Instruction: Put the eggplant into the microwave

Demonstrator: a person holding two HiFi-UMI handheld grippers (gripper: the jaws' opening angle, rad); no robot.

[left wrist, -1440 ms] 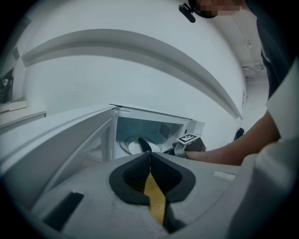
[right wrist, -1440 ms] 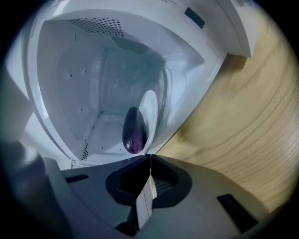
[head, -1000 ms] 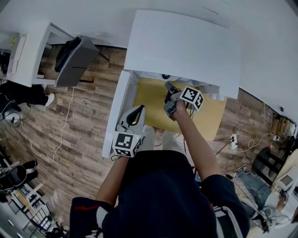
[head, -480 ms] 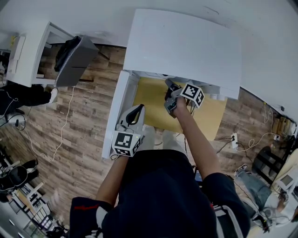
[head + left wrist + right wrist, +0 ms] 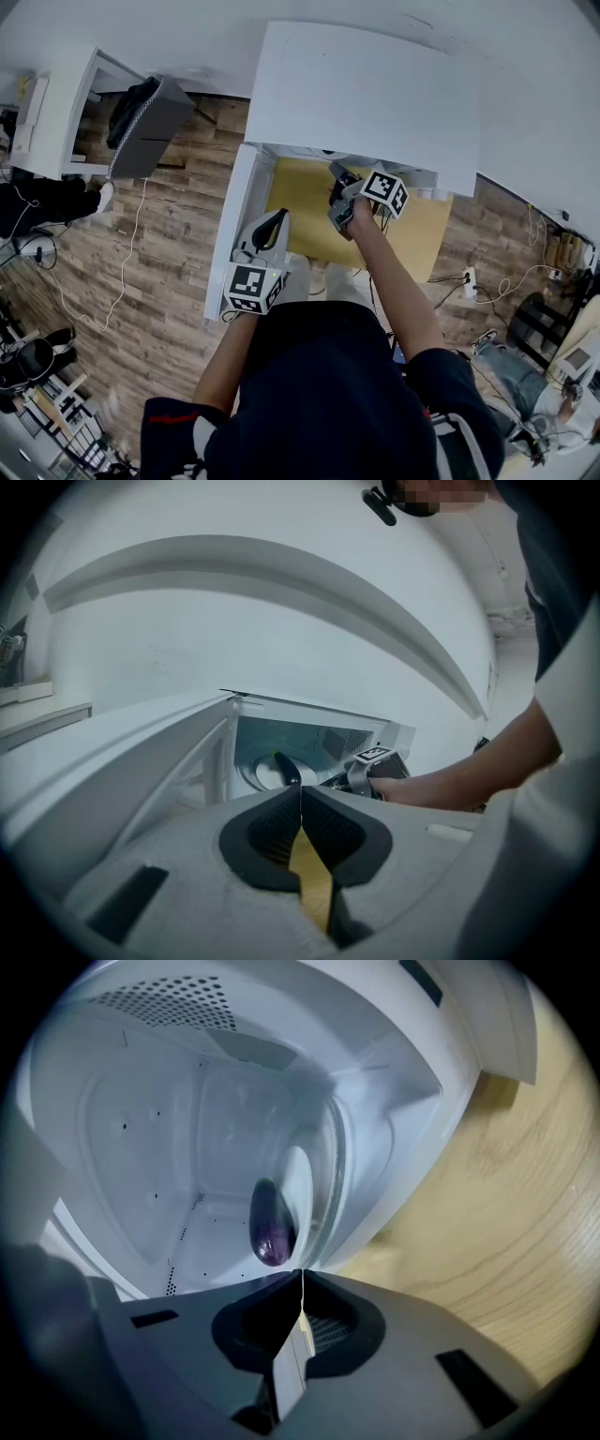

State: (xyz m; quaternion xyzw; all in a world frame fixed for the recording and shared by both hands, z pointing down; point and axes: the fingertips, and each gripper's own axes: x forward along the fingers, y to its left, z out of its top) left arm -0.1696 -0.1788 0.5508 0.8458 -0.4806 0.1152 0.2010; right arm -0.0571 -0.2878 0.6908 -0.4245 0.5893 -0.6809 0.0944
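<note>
The white microwave [image 5: 366, 94] sits on the wooden counter [image 5: 305, 202], toward its back edge, with its door [image 5: 230, 225] swung wide open on your left. Your left gripper [image 5: 301, 789] hangs over that open door, near the counter's left edge, its jaws pressed together and holding nothing. Your right gripper [image 5: 302, 1274] points into the mouth of the cavity from the counter's front side, and its jaws are likewise closed tight and empty. Inside, the glass turntable [image 5: 330, 1162] rests on the cavity floor. The eggplant [image 5: 271, 1222] lies on it, well clear of both claws: small, slim, glossy dark purple, with its rounded end toward the open front and a faint highlight on its skin.
</note>
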